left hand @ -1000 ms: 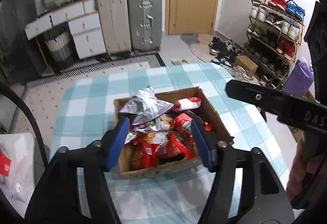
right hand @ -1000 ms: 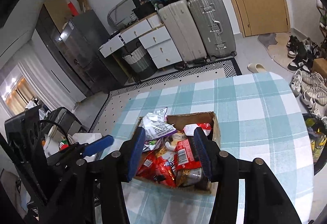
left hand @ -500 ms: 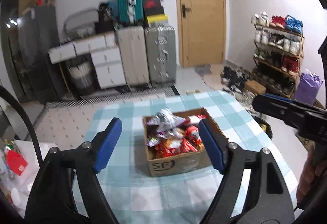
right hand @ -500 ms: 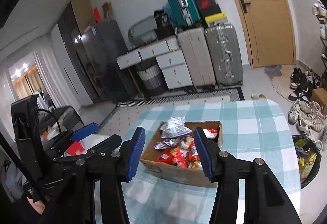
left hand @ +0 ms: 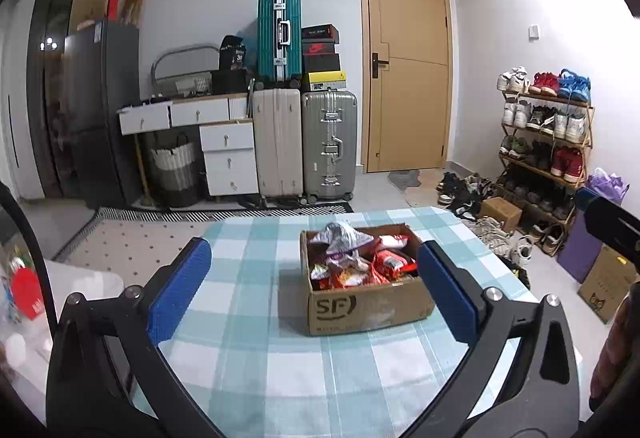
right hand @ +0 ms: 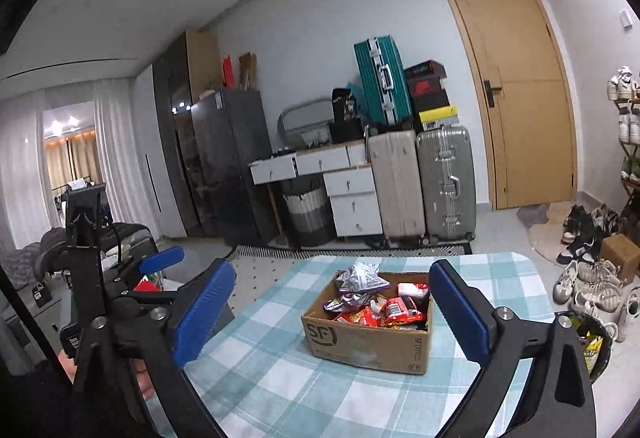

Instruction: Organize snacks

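Observation:
A brown cardboard SF box [left hand: 368,304] stands on the blue-and-white checked table [left hand: 256,350]. It holds several snack packets, mostly red ones [left hand: 394,264] and a silver-purple one [left hand: 340,236] on top. The box also shows in the right wrist view [right hand: 366,338]. My left gripper [left hand: 312,290] is open and empty, held back from the box at table height. My right gripper [right hand: 330,312] is open and empty, near the box's front. The left gripper's blue tip [right hand: 162,258] shows at the left of the right wrist view.
Suitcases [left hand: 304,146], white drawers [left hand: 228,158] and a dark fridge [left hand: 96,110] stand against the far wall. A shoe rack [left hand: 548,134] and loose shoes [right hand: 588,278] are on the right. A bin [right hand: 592,342] sits by the table's right edge.
Both grippers have pulled back and lowered from above the box, and their jaws have opened wider. The box now appears smaller and seen from the side.

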Action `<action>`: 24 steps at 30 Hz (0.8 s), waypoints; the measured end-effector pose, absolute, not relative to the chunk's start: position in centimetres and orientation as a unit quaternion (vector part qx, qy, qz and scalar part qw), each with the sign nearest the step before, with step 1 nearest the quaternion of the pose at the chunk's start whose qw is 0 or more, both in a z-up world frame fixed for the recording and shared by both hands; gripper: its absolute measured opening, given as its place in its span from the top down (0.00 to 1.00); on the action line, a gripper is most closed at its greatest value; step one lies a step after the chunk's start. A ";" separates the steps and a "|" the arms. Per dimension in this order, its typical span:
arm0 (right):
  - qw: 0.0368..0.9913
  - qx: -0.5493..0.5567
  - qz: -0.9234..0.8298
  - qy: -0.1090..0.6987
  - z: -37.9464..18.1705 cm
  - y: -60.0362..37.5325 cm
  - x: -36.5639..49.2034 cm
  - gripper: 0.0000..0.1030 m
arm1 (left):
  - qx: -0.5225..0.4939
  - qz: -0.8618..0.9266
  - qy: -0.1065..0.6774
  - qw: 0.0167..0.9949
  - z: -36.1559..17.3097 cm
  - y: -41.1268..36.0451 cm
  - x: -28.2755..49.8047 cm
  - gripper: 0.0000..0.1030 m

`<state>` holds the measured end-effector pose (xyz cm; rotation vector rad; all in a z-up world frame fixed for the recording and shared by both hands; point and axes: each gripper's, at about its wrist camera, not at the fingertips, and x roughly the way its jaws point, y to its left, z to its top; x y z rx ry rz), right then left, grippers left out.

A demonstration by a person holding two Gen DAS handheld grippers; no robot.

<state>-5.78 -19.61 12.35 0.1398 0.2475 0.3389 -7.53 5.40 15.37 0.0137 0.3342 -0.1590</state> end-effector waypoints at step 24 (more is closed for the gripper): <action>0.982 0.060 0.106 0.147 0.5 -22.8 -3.7 0.00 | -0.004 -0.045 0.158 0.986 3.9 7.1 -5.3 0.00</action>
